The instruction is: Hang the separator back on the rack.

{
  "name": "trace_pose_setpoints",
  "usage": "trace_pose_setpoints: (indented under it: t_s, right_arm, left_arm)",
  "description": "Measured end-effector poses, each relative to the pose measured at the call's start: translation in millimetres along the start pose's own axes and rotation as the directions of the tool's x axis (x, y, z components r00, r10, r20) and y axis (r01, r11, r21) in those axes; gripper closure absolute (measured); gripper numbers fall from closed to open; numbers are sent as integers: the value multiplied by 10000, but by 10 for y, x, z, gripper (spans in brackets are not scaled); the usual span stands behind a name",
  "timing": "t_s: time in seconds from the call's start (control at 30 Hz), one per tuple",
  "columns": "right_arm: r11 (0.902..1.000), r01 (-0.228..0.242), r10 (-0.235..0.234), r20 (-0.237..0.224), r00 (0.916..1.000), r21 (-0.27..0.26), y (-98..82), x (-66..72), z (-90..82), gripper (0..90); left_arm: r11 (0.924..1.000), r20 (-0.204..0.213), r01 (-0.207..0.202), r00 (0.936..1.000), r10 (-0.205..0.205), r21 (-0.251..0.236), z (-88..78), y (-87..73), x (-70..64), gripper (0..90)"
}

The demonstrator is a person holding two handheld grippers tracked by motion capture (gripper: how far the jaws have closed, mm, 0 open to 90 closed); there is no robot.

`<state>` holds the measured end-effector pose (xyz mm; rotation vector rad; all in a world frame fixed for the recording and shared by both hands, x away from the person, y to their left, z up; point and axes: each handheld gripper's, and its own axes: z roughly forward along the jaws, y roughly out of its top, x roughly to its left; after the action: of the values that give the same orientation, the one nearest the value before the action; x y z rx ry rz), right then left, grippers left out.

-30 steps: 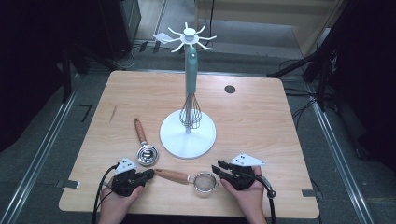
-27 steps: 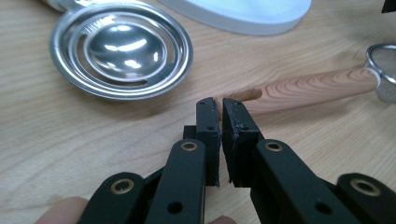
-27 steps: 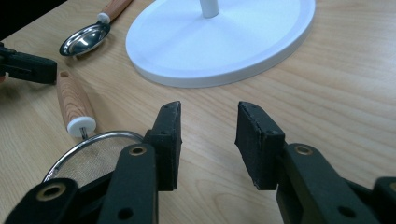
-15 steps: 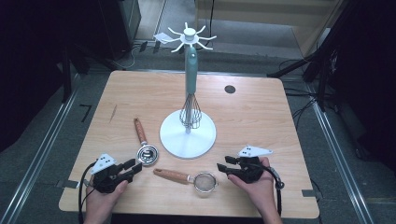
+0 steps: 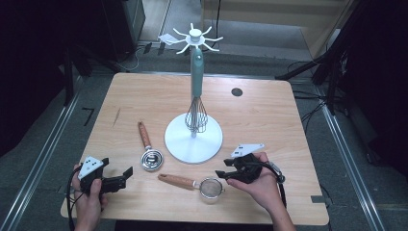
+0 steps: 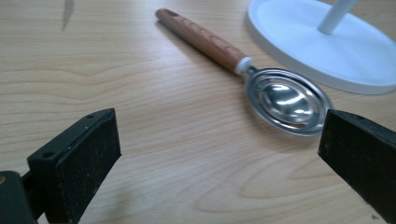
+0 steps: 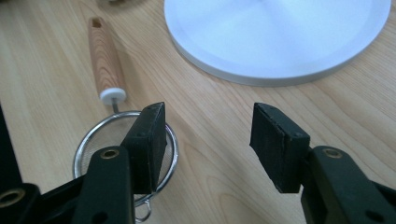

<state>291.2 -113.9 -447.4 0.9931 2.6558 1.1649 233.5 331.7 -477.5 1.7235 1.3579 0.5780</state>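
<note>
A small mesh strainer (image 5: 211, 186) with a wooden handle (image 5: 177, 181) lies flat near the table's front edge. My left gripper (image 5: 124, 176) is at the front left, well clear of that handle. Its jaws have just been opening and stand wide with nothing between them (image 6: 219, 154). Ahead of it lies a round metal scoop (image 6: 287, 100) with a wooden handle. My right gripper (image 5: 225, 173) hovers just right of the strainer. Its jaws (image 7: 210, 140) have also just been opening, over bare wood. The strainer's rim (image 7: 93, 135) shows behind the left jaw.
A white round stand base (image 5: 194, 139) sits mid-table with a teal pole and a whisk (image 5: 196, 115) hanging from its hooked top. The metal scoop (image 5: 153, 159) lies left of the base. A dark round hole (image 5: 236, 91) marks the table's back right.
The left gripper has pulled left, away from the strainer's handle, and its jaws have opened wide. The right gripper has drawn back to the right and up from the strainer's rim, opening further.
</note>
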Motion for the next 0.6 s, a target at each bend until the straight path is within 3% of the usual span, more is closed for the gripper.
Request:
trace_pose_setpoints:
  t_s: [0.17,0.43,0.47,0.6]
  right_arm:
    - [9999,-39,44,-378,9993,124,83,38,-58,453]
    - [9982,251,-220,-573,9981,537,194,124,-50,452]
    - [9963,463,-426,-512,9978,722,230,148,-21,452]
    - [9917,802,-755,-497,9959,1009,302,207,26,457]
  left_arm:
    - [9993,-311,350,9989,-355,-134,58,19,156,0]
    - [9998,-690,7,9976,-21,-207,58,-4,137,0]
    - [9998,-731,-55,9973,41,-190,68,-10,126,0]
    - [9998,-691,105,9975,-116,-165,73,-9,136,0]
